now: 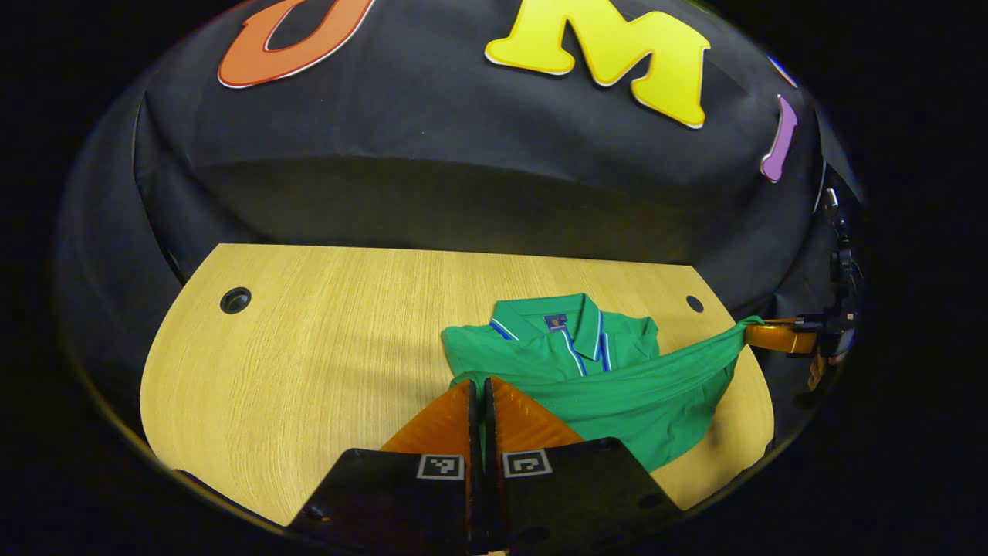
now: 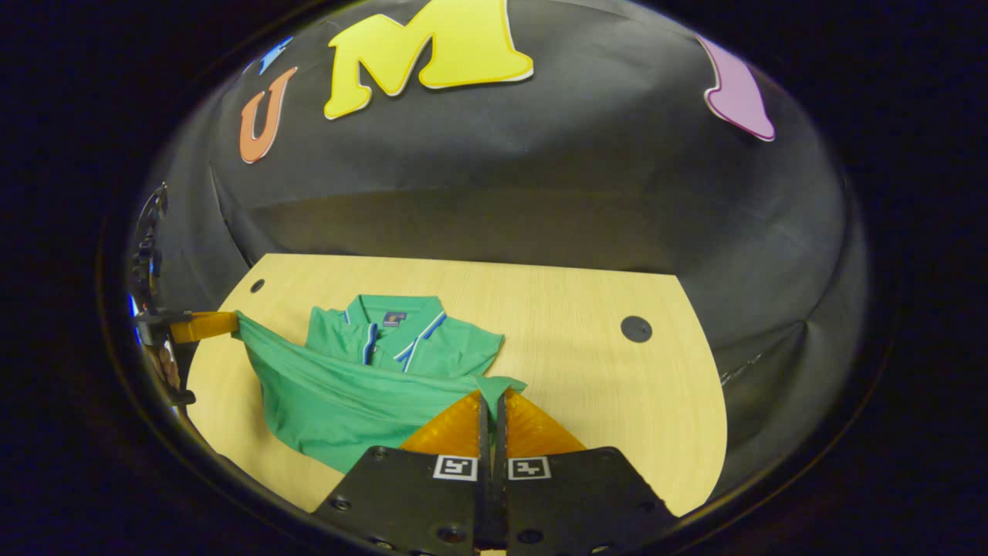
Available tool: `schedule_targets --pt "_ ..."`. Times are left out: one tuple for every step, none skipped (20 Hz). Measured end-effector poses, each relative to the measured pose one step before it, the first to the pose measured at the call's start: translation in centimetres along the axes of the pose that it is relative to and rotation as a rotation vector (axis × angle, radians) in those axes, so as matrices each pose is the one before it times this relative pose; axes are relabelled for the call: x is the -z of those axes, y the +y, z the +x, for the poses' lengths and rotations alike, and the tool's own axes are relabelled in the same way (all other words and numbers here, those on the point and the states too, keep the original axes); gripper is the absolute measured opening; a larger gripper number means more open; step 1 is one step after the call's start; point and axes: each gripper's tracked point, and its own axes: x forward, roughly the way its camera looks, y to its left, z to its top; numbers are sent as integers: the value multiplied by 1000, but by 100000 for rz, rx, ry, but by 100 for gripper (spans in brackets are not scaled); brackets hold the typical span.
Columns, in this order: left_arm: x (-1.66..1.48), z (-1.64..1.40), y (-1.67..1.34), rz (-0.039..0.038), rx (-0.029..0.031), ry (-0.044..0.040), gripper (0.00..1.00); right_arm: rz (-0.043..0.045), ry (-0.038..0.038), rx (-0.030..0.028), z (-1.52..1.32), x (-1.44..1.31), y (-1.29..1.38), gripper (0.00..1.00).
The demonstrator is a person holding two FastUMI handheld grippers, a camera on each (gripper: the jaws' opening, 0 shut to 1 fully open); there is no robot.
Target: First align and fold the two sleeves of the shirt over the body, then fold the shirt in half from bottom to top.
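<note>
Shirt: green polo, collar w/ blue-white trim; lies on tabletop, collar end toward booth wall. Lower hem lifted off the surface, stretched as a taut band between both grippers.
Left hand-held gripper: fingers together, clamped on one hem corner; green fabric shows at the tips in left gripper view. Seen also in right gripper view at far left edge, gripping the stretched hem end.
Right hand-held gripper: fingers together, clamped on the other hem corner; small fabric fold sticks out above the tips. In left gripper view it sits far right, holding the hem.
Collar: flat, facing up, placket visible.
Tabletop: light wood grain; two round cable holes near rear corners, well apart from shirt.
Obstructions: none on the surface around the shirt; raised hem band hides part of shirt body.
Sleeves: position can't tell.
</note>
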Motion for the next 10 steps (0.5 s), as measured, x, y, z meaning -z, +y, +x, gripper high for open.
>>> schedule_targets --pt "-331 769 341 -499 -1477 -437 6 -324 -214 -519 815 -477 167 0" --pt "-215 692 281 27 -1195 -750 6 -224 -526 -391 766 -541 82 0" --pt "-209 987 426 1107 -1851 -879 6 -88 -465 -204 924 -498 15 0" --pt "-238 868 401 1458 -2069 -773 6 748 -687 -556 1420 -726 97 0" --pt "-191 644 276 628 -1296 -1091 6 952 -484 -691 936 -360 127 0" --pt "-77 638 180 225 -1218 -722 5 745 -458 -790 1014 -461 104 0" --pt "-46 594 228 -323 -1166 -218 5 671 -286 -450 991 -287 47 0" --pt "-215 732 201 -941 -884 -448 5 568 61 -369 936 -263 -102 0" --pt "-147 525 67 -1020 -180 -783 6 492 257 -323 928 -159 -174 0" --pt "-5 557 136 -74 -454 -352 5 114 162 -126 869 -131 -169 0"
